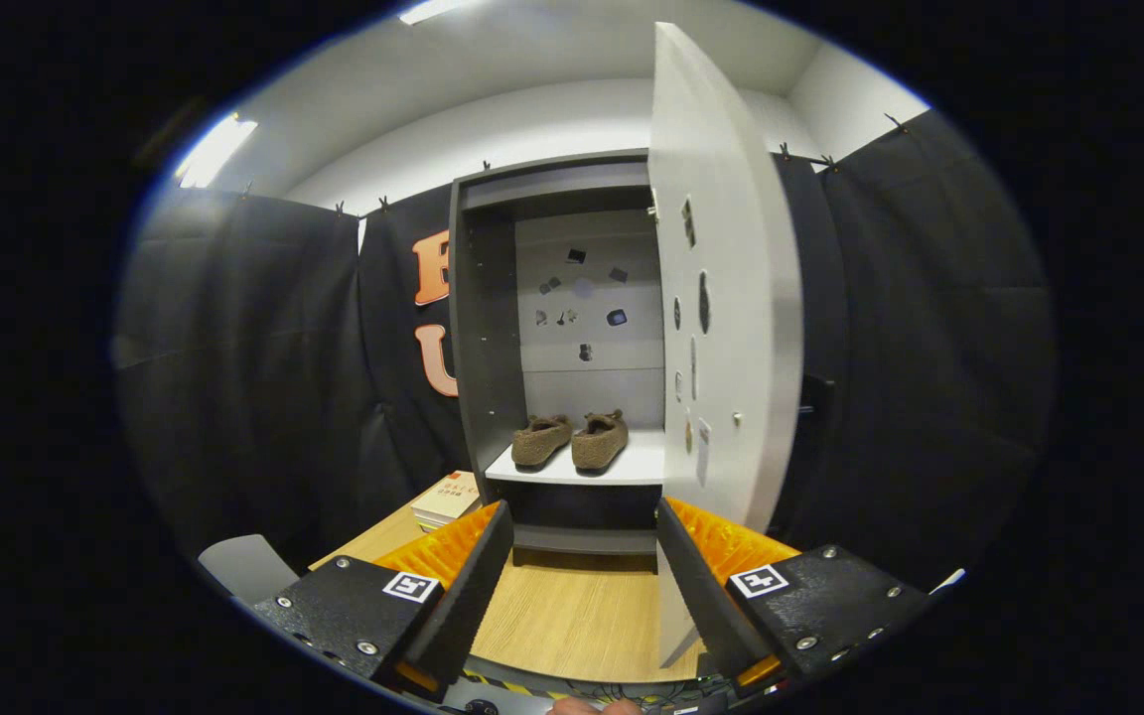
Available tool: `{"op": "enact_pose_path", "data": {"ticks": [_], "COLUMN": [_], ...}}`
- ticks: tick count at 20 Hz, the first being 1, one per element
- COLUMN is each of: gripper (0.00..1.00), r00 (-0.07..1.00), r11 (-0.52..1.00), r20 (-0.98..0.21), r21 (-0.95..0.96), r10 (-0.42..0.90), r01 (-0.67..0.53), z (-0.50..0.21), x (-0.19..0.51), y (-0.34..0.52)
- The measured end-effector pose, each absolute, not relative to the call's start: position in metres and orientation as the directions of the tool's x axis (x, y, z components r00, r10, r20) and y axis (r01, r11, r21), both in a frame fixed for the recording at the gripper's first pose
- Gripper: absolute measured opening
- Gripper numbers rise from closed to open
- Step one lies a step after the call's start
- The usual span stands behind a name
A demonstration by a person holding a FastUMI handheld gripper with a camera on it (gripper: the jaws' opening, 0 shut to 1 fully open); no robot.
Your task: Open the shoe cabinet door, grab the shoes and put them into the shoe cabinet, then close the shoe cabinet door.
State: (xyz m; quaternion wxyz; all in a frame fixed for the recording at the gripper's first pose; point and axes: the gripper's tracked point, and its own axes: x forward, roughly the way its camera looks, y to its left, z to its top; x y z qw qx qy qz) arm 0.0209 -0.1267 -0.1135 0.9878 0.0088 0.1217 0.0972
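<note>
The shoe cabinet (485, 328) stands beyond my fingers on a wooden table (572, 616), dark-framed with a pale back wall. Its white door (726, 298) is swung wide open toward me on the right side, edge-on, with small stickers on its inner face. A pair of brown fuzzy shoes (572, 439) sits side by side on the white shelf (632, 465) inside, toes toward me. My gripper (582, 516) is open, held back from the cabinet above the table, with nothing between its fingers. The door's lower edge is just beyond the right finger.
A stack of books (448, 500) lies on the table left of the cabinet's foot. A grey chair back (246, 568) shows at the table's near left corner. Black cloth walls surround the booth. A hand (592, 707) shows at the very bottom.
</note>
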Motion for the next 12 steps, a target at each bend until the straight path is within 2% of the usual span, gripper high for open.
{"op": "enact_pose_path", "data": {"ticks": [12], "gripper": [0.91], "r00": [0.975], "r11": [0.997], "r20": [-0.211], "r21": [0.051], "r10": [0.065], "r01": [-0.056], "z": [-0.109], "x": [0.026], "y": [-0.251]}}
